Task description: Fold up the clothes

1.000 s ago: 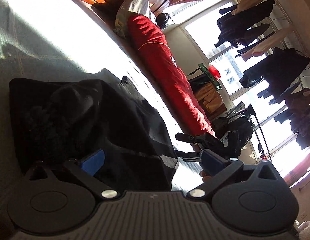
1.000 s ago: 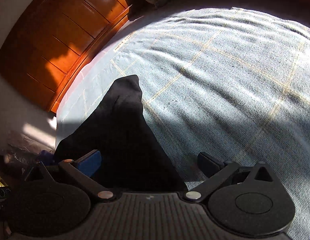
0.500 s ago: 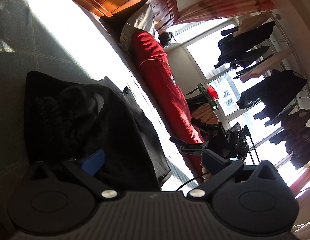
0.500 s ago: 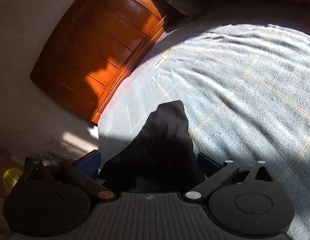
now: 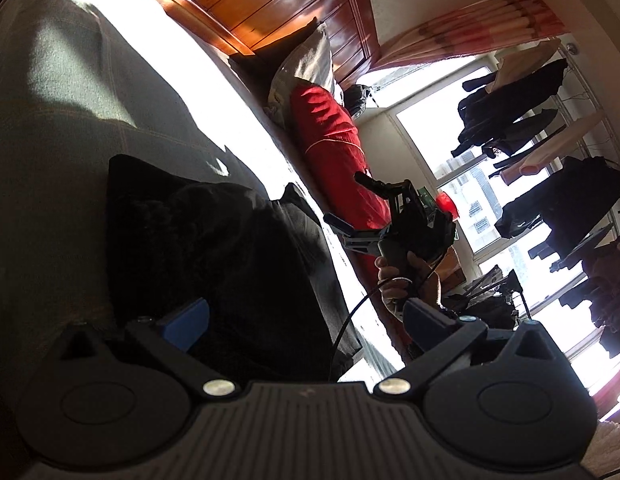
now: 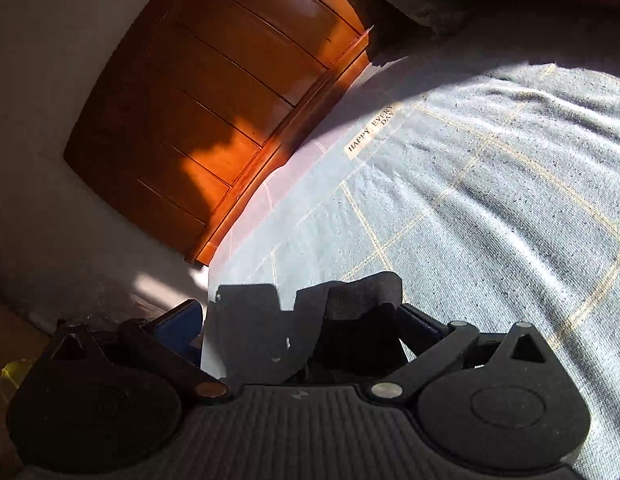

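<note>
The right hand-held gripper (image 6: 297, 324) is seen in its own view with jaws spread, and a flap of the black fabric garment (image 6: 362, 312) stands between the fingers without being clamped. The left hand-held gripper (image 5: 305, 320) is likewise spread wide, poised over the same garment, which lies bunched on the grey checked bedspread (image 6: 490, 184) at about 9 o'clock of the left view.

Whether a fold is being started or has just been released cannot be settled. A neat fold is judged to call for a grip on an edge only, so that one layer is lifted and no bedspread is caught.

Only the left view shows the garment's full bulk, the person's hand (image 5: 402, 280) on the right gripper's handle, and the long red cushion (image 5: 334, 152). Only the right view shows the flap between the fingers and the wooden headboard (image 6: 213, 120) at 11 o'clock.
</note>
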{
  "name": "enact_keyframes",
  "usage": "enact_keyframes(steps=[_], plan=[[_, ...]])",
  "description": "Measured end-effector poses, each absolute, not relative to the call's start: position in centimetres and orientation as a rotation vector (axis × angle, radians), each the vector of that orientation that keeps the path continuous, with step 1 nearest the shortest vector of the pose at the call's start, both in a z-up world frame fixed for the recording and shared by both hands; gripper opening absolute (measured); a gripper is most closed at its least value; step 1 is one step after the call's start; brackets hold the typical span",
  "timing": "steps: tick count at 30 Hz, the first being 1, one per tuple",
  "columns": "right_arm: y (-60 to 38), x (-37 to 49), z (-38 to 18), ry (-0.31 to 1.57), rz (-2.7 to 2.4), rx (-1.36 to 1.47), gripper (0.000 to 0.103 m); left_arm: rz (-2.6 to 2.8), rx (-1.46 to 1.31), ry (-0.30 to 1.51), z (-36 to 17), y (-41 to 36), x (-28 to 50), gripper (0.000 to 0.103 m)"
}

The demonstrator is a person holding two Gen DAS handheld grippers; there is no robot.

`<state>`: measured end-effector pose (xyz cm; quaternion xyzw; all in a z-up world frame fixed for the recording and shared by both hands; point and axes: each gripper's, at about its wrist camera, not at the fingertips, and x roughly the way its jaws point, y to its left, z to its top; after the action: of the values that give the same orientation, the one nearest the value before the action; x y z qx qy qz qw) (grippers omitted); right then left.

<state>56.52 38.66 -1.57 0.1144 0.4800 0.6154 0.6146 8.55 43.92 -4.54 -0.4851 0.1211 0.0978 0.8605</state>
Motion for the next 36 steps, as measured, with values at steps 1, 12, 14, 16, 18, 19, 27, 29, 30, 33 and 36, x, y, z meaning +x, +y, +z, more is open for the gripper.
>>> enact_keyframes(steps=[1, 12, 14, 16, 18, 19, 27, 29, 30, 33, 36], plan=[[38.5, 56.2, -0.6, 1.066, 1.407, 0.227, 0.103, 0.201, -1.009, 0.249, -4.4, 43.9, 8.7, 0.102], [39.1, 52.6, -5.3, 1.251, 1.345, 0.081, 0.102, 0.178, -1.004, 0.364, -5.6, 43.9, 11.1, 0.102], [38.3, 51.7, -4.3, 1.214, 1.358, 0.094, 0.102, 0.172, -0.992, 0.382, -5.7, 43.6, 10.4, 0.102], [37.6, 49.9, -2.5, 1.155, 1.405, 0.084, 0.102, 0.182, -0.979, 0.381, -5.2, 43.5, 9.6, 0.102], [37.5, 46.7, -0.5, 1.078, 1.498, 0.01, 0.103, 0.216, -0.955, 0.352, -4.3, 43.6, 8.6, 0.103], [37.4, 45.0, 0.6, 1.038, 1.544, -0.027, 0.103, 0.226, -0.95, 0.332, -3.9, 43.8, 8.3, 0.102], [38.0, 35.1, -2.2, 0.885, 1.617, -0.448, 0.103, 0.246, -0.941, 0.293, -3.0, 44.8, 8.2, 0.102], [37.2, 34.4, -2.0, 0.853, 1.591, -0.467, 0.103, 0.241, -0.941, 0.304, -3.0, 44.9, 8.3, 0.102], [36.7, 34.1, -1.2, 0.847, 1.573, -0.457, 0.103, 0.236, -0.937, 0.308, -3.0, 45.0, 8.4, 0.102], [34.3, 33.0, 0.8, 0.795, 1.572, -0.382, 0.103, 0.201, -0.891, 0.309, -2.0, 45.7, 9.5, 0.102], [33.3, 31.6, -0.3, 0.83, 1.545, -0.398, 0.103, 0.132, -0.83, 0.301, -0.5, 46.7, 11.8, 0.103]])
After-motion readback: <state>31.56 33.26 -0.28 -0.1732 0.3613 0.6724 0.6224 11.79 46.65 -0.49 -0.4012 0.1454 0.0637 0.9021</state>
